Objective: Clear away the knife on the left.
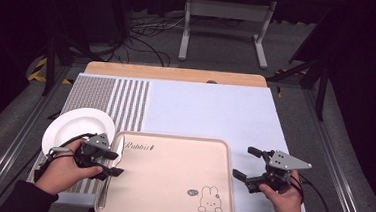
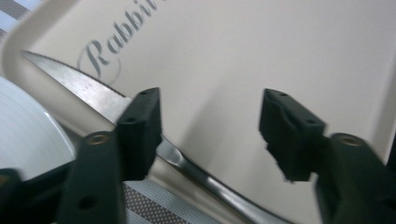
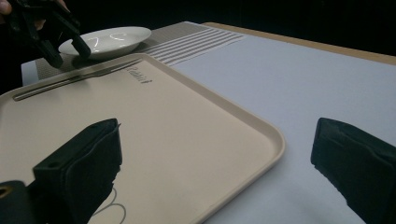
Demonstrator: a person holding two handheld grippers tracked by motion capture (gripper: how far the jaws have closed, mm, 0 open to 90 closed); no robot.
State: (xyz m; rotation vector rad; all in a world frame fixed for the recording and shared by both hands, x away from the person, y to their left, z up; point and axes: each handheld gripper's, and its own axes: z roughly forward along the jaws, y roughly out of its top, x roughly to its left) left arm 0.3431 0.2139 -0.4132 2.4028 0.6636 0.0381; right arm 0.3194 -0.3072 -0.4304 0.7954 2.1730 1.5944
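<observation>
Beige plastic rectangular tray [image 1: 171, 175], printed with a rabbit, lies on the pale blue mat [image 1: 210, 112]. A steel table knife [image 1: 113, 166] rests along the tray's left edge, blade pointing away from the person. The left gripper [image 1: 114, 163], held low in the left hand [image 1: 61, 170] with its wrist on the mat, hangs over the knife's handle, jaws parted and the knife released. The right gripper [image 1: 242, 162] sits just right of the tray, jaws wide apart, grasping nothing. A round white plate [image 1: 74, 125] stands left of the tray.
</observation>
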